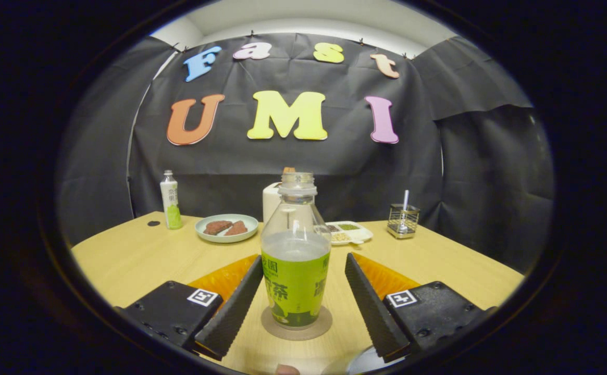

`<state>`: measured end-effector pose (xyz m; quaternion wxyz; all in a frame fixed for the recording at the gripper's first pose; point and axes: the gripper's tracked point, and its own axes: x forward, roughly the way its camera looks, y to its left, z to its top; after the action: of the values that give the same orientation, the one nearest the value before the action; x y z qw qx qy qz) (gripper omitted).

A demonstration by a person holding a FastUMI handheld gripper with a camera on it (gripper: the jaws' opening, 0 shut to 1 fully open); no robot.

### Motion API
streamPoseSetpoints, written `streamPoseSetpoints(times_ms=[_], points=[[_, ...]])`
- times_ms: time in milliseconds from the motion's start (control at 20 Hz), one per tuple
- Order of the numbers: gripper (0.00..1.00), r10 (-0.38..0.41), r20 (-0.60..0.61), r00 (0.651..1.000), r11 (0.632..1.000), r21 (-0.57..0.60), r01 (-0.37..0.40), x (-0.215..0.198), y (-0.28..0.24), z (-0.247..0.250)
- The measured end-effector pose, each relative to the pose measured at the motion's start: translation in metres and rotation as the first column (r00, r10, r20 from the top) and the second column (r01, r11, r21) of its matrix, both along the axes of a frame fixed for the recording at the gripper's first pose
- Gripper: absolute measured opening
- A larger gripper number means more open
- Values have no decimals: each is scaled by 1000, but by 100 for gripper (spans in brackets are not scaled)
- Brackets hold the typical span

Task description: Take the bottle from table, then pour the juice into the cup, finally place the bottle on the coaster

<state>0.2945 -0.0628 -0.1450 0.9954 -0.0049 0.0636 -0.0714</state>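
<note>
A clear uncapped bottle (296, 255) with a green label stands upright on a round brown coaster (296, 324) on the wooden table (136, 255). Liquid fills it to about the label's top. My gripper (299, 265) is open, with one finger on each side of the bottle and a gap between each finger and the label. Close in, just behind the right finger, a pale round rim (361, 363) shows; it may be the cup, but I cannot tell.
Beyond the bottle sit a plate (226, 228) with two brown pieces, a white toaster (271, 202), a divided snack tray (348, 232), a wire holder (403, 221) and a second, capped bottle (170, 201) at the far left.
</note>
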Motion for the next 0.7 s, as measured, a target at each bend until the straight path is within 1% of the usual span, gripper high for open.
streamPoseSetpoints(times_ms=[100,150,300,450,600,700], points=[[100,1,16,1000,1000,-20,0,-3,1,9],[100,14,16,1000,999,-39,-14,-3,5,12],[100,82,-28,996,989,-122,-85,-4,20,21],[100,118,-33,992,985,-119,-121,-16,32,39],[100,86,-1,996,992,-93,-85,-39,31,63],[100,51,27,998,993,-111,-48,-58,27,83]])
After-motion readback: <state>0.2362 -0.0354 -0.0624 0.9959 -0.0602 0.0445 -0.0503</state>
